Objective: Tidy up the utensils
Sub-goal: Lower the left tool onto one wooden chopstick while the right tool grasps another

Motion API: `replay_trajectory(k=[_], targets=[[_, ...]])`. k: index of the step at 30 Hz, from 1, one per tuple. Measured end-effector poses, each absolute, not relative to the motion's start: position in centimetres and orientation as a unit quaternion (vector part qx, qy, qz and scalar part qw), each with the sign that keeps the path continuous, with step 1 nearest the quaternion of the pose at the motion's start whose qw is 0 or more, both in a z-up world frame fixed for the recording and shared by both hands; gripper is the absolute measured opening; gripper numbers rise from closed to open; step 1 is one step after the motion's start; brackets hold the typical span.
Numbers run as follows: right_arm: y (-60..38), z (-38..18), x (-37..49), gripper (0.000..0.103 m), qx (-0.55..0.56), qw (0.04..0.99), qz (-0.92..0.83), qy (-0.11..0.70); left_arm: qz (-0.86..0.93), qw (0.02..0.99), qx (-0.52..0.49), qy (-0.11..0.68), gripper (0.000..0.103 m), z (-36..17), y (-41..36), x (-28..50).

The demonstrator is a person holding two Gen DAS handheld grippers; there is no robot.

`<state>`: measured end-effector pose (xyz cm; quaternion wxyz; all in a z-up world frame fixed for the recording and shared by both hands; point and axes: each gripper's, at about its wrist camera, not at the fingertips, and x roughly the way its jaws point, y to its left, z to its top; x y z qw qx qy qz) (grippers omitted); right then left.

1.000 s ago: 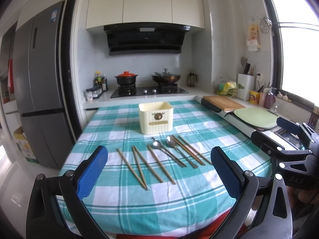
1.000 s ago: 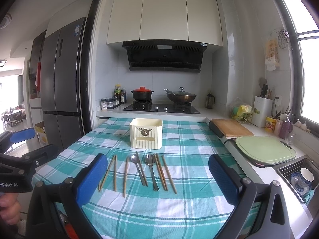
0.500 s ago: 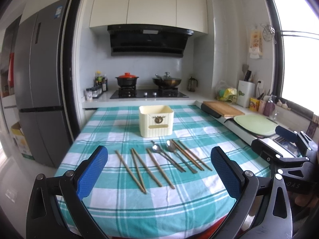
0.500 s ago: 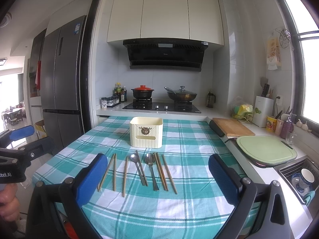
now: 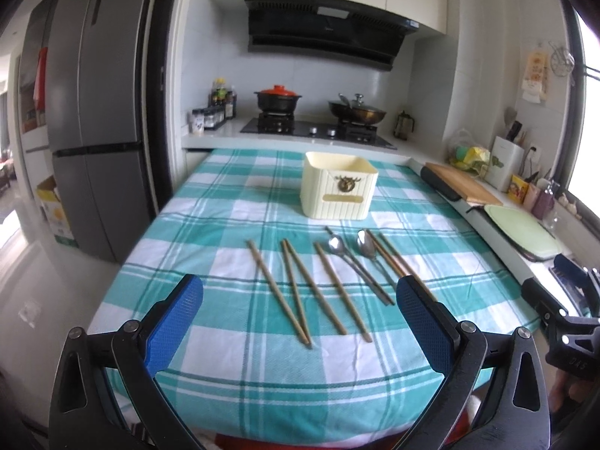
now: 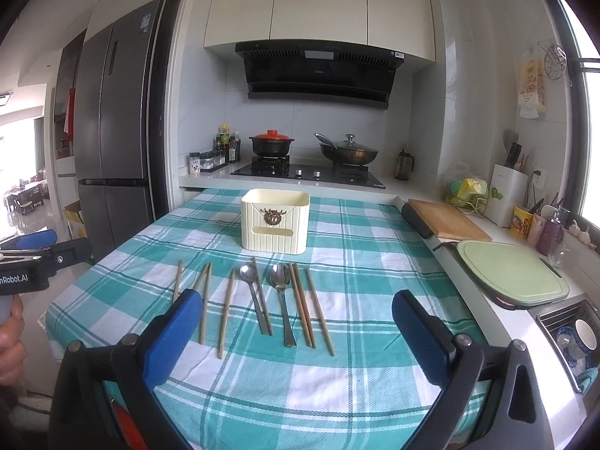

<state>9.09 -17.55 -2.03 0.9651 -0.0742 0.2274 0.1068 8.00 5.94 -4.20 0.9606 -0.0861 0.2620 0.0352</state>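
Observation:
Several wooden chopsticks (image 5: 296, 292) (image 6: 227, 311) and two metal spoons (image 5: 347, 258) (image 6: 281, 296) lie in a row on the teal checked tablecloth (image 5: 232, 225) (image 6: 360, 281). A cream utensil box (image 5: 339, 190) (image 6: 275, 220) stands upright behind them. My left gripper (image 5: 300, 322) is open and empty, held above the table's near edge. My right gripper (image 6: 292, 332) is open and empty, also near the front edge. Each gripper shows at the edge of the other's view: the right one in the left wrist view (image 5: 562, 307), the left one in the right wrist view (image 6: 37, 255).
A counter runs along the right with a wooden board (image 6: 446, 221), a green board (image 6: 513, 268) and a sink (image 6: 573, 341). A stove with two pots (image 6: 311, 150) is behind the table. A grey fridge (image 5: 93, 112) stands at the left.
Both grippers have come a little closer to the table and tilted down; the utensils look larger and more central. Nothing on the table has moved.

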Motion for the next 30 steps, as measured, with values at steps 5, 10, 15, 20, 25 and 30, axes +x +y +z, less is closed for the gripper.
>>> replay_trajectory(k=[5,10,15,20,25,30], targets=[[-17.2,-3.0,11.2,0.103,-0.083,0.961,0.103,0.242,0.053,0.953,-0.1,0.282,0.103,-5.7,7.6,10.1],[-17.6,-3.7,12.9,0.103,-0.084,0.96,0.094,0.251,0.045,0.945,-0.106,0.306,0.103,-6.7,7.9,12.8],[-18.1,-4.7,14.7,0.103,-0.083,0.954,0.09,0.272,0.042,0.938,-0.104,0.327,0.103,-8.0,7.8,14.9],[-19.2,-5.0,16.2,0.103,-0.074,0.953,0.091,0.279,0.041,0.925,-0.135,0.353,0.103,-9.2,8.9,16.9],[-20.8,-6.2,18.5,0.103,-0.073,0.945,0.084,0.307,0.069,0.914,-0.158,0.368,0.103,-10.5,11.4,19.7],[-21.9,-7.7,21.3,0.103,-0.059,0.928,0.095,0.355,0.087,0.892,-0.156,0.415,0.103,-13.3,12.7,24.5]])
